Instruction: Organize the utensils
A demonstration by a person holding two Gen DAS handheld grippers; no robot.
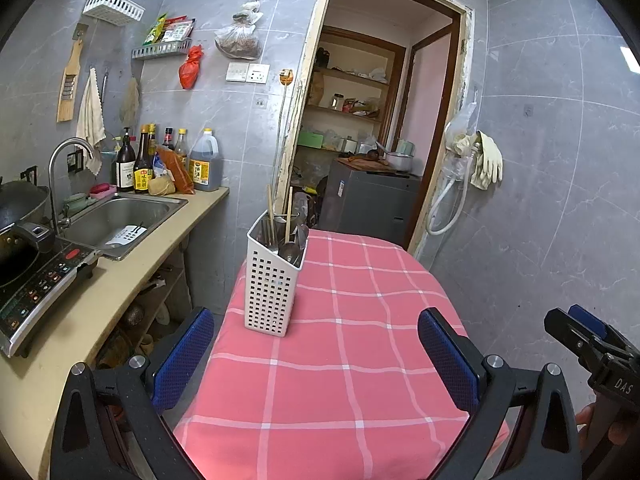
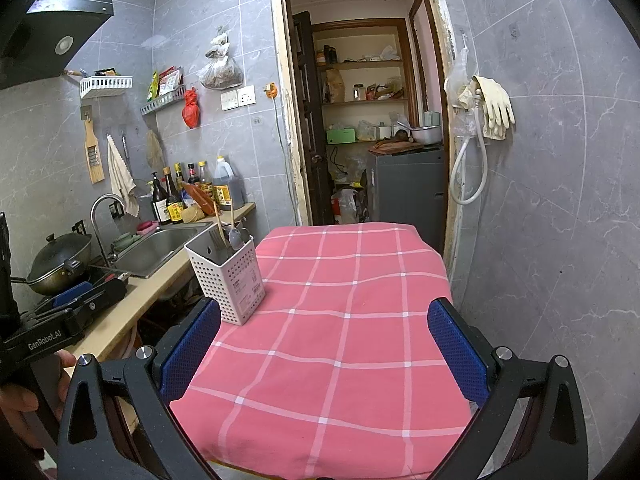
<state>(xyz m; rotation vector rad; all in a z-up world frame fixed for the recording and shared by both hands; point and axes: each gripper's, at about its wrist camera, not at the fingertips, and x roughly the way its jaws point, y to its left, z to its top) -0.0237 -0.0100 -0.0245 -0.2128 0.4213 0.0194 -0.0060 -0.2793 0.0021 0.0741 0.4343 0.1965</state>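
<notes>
Pink cloth: a pink-and-white checked tablecloth (image 1: 360, 360) covered the counter in front of me.
Caddy: the white perforated plastic utensil caddy (image 1: 272, 280) stood upright near the cloth's far left edge.
Utensils: wooden chopsticks (image 1: 271, 212) and metal spoons (image 1: 296, 244) stood inside the caddy, handles and bowls poking above its rim.
Left gripper: my left gripper (image 1: 316, 356) hung over the near part of the cloth, its blue-padded fingers (image 1: 184, 360) spread wide, holding nothing, well short of the caddy.
Right gripper: my right gripper (image 2: 324, 344) likewise gaped wide and empty above the cloth, the caddy just beyond its left finger.
Surroundings: a steel sink (image 1: 120, 216) lay to the left.
</notes>
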